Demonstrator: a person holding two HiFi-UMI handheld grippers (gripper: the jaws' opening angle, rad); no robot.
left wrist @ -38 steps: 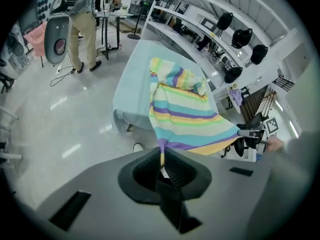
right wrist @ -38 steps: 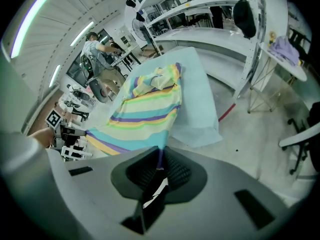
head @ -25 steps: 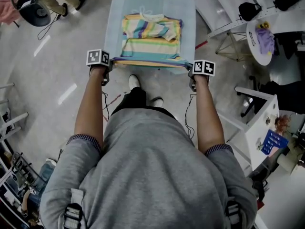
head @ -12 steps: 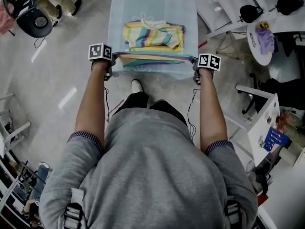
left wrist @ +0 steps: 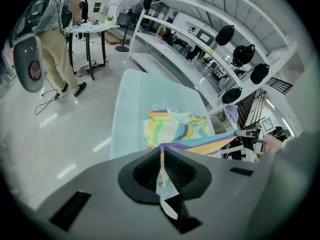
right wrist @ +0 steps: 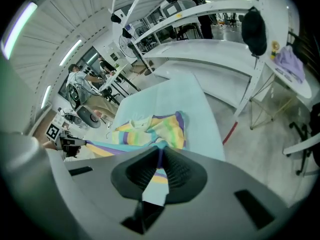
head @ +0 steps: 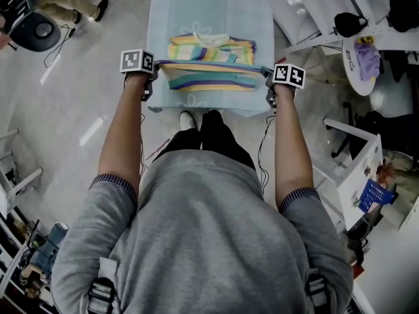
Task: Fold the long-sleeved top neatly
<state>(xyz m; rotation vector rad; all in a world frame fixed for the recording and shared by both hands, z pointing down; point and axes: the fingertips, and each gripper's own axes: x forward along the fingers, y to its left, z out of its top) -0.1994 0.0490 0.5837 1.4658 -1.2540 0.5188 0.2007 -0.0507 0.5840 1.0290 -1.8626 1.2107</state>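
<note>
Striped pastel long-sleeved top (head: 208, 52) lies by the near edge of the pale blue table (head: 216, 12), hem stretched taut between left gripper (head: 154, 74) and right gripper (head: 266, 81), both clamped on it (thin pinches); uneven hands could skew the fold.

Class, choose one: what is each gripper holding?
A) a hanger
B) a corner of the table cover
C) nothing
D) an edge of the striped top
D: the left gripper and the right gripper are each shut on the top, whose edge stretches between them.
</note>
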